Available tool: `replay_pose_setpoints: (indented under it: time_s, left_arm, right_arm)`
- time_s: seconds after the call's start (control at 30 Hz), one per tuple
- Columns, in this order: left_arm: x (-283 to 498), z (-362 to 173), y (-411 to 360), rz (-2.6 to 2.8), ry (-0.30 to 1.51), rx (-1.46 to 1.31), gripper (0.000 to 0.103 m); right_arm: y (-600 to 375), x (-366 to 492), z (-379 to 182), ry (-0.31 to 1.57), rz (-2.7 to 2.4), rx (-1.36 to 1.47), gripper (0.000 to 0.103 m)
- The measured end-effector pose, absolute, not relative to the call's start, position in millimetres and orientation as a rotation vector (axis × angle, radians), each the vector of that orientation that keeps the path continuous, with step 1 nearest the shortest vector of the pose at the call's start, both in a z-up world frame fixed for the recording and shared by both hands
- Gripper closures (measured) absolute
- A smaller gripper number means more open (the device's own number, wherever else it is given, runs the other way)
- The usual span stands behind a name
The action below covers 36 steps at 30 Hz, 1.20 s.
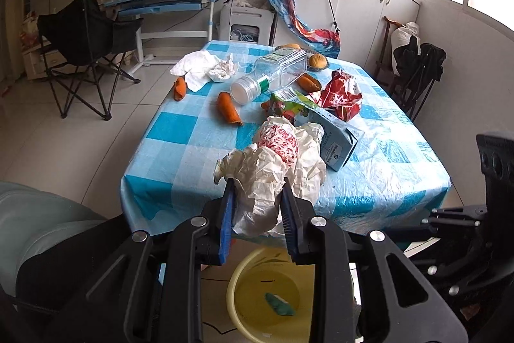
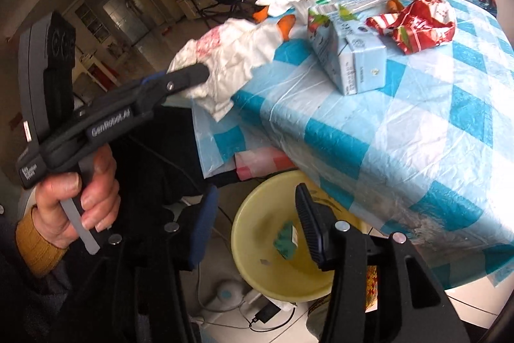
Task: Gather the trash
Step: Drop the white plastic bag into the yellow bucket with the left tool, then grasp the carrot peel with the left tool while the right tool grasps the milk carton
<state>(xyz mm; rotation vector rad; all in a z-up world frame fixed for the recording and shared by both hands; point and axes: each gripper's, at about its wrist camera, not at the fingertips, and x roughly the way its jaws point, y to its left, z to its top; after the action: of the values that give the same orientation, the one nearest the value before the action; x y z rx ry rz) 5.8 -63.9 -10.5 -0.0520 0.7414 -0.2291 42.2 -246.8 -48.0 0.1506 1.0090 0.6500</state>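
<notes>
My left gripper [image 1: 257, 185] is shut on a crumpled white paper wrapper with red print [image 1: 276, 163], held at the near edge of the blue-checked table [image 1: 180, 150]. The right wrist view shows that gripper [image 2: 192, 74], held by a hand, pinching the wrapper [image 2: 237, 53] off the table's corner. A yellow basin [image 1: 244, 285] stands on the floor below, with a green scrap [image 1: 279, 304] in it. My right gripper [image 2: 256, 192] is open over the basin [image 2: 237, 233], with nothing between its fingers; the green scrap [image 2: 284, 241] lies beneath.
On the table lie a clear plastic bottle [image 1: 273, 73], a blue carton [image 1: 334, 137], a red wrapper [image 1: 340, 95], orange pieces [image 1: 228, 106], tissues [image 1: 205, 69] and a bowl of buns [image 1: 318, 60]. A black folding chair [image 1: 86, 31] stands to the left.
</notes>
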Motion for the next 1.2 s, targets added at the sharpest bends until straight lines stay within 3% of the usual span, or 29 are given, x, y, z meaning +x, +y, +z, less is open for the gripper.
replay_pose_setpoints:
  time_s: [0.13, 0.47, 0.67, 0.77, 1.2]
  left_arm:
    - [-2, -17, -70, -0.256, 0.782, -0.028, 0.078]
    - [-25, -53, -108, -0.379, 0.96, 0.131, 0.072]
    - [-22, -42, -97, -0.297, 0.887, 0.084, 0.044]
    - [-19, -36, -82, -0.24, 0.849, 0.029, 0.037]
    - [-1, -14, -50, -0.128, 0.723, -0.132, 0.034]
  right_arm:
    - [-266, 45, -36, 0.918, 0.586, 0.225, 0.042]
    - [-302, 54, -24, 0.822, 0.476, 0.372, 0.036]
    - [-311, 52, -24, 0.814, 0.443, 0.404, 0.035]
    - [-308, 52, -26, 0.814, 0.446, 0.391, 0.034]
    - [-292, 52, -27, 0.791, 0.442, 0.304, 0.034]
